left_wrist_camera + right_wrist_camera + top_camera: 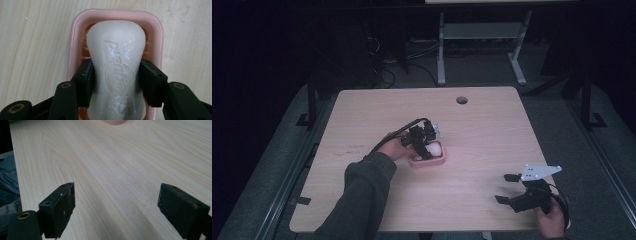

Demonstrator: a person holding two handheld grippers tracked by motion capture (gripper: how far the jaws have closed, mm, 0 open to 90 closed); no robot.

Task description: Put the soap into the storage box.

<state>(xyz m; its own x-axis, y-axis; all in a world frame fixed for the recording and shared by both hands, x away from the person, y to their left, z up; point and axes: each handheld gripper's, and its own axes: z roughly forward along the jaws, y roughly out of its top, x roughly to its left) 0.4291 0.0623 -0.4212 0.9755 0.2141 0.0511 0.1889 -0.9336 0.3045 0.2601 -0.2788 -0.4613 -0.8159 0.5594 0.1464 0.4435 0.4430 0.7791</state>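
A white, waisted bar of soap [117, 67] with an embossed logo is pinched at its narrow middle between the two black jaws of the left gripper [117, 80]. The bar is held over, and possibly resting in, a pink rectangular plastic soap dish [75, 37] with rounded corners; contact with the dish floor cannot be judged. In the high view the dish [432, 162] is seen near the middle of the pale wooden table [482, 135]. The right gripper [505, 188] is held near the table's front right corner, well apart from the dish, its jaws spread wide over bare wood with nothing between them.
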